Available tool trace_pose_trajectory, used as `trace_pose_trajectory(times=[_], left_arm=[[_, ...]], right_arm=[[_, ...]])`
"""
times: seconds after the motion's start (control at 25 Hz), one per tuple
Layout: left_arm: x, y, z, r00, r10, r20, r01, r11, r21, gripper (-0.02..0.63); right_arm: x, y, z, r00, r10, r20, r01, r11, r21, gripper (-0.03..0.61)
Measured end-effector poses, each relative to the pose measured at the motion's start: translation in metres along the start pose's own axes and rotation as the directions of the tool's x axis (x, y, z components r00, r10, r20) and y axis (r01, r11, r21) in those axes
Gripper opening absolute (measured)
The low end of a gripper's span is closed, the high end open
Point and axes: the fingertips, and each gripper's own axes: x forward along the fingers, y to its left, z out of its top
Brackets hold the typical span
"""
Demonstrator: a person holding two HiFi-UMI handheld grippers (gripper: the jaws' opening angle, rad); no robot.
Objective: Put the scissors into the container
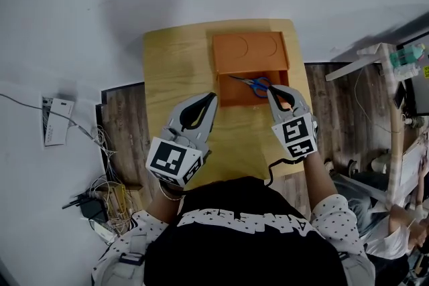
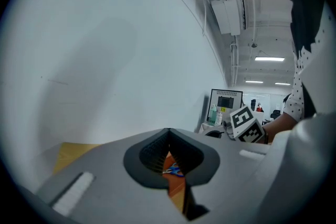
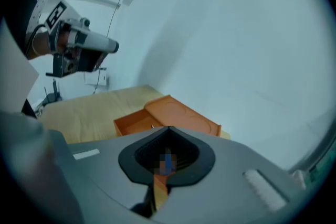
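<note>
Blue-handled scissors [image 1: 251, 82] hang low in the open half of an orange container [image 1: 249, 50] on the wooden table [image 1: 174, 70], blades pointing left. My right gripper [image 1: 273, 91] is at their handles, jaws shut on them. In the right gripper view a strip of blue handle [image 3: 167, 161] shows in the hollow between the shut jaws, with the container [image 3: 181, 114] just beyond. My left gripper [image 1: 210, 98] hovers over the table left of the container, shut and holding nothing. Its view shows the scissors [image 2: 173, 169] through the jaw hollow.
An orange lid covers the container's far half. The table ends just behind and right of the container, against a white wall. Cables and a power strip [image 1: 100, 211] lie on the floor at left. A white stand [image 1: 385, 77] and clutter are at right.
</note>
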Motion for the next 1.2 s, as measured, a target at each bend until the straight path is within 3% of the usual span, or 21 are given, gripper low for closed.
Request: trace_pose_trajectory(times=[0.16,0.32,0.76,1.2], left_arm=[[-0.004,-0.017,0.008,1.0,-0.011,0.011,0.01,0.999,0.034,0.002],[-0.006,-0.03,0.013,1.0,-0.023,0.015,0.022,0.998,0.052,0.002],[-0.01,-0.044,0.014,0.999,-0.04,0.012,0.039,0.997,0.065,0.002],[-0.004,-0.036,0.011,0.999,-0.048,0.001,0.048,0.997,0.056,0.002]], right_arm=[[-0.038,0.0,0.019,0.992,-0.044,0.114,0.027,0.99,0.141,0.014],[-0.063,-0.002,0.025,0.983,-0.073,0.168,0.039,0.979,0.199,0.014],[-0.084,-0.003,0.023,0.98,-0.086,0.179,0.042,0.971,0.235,0.012],[-0.069,-0.007,0.02,0.987,-0.075,0.144,0.043,0.975,0.218,0.012]])
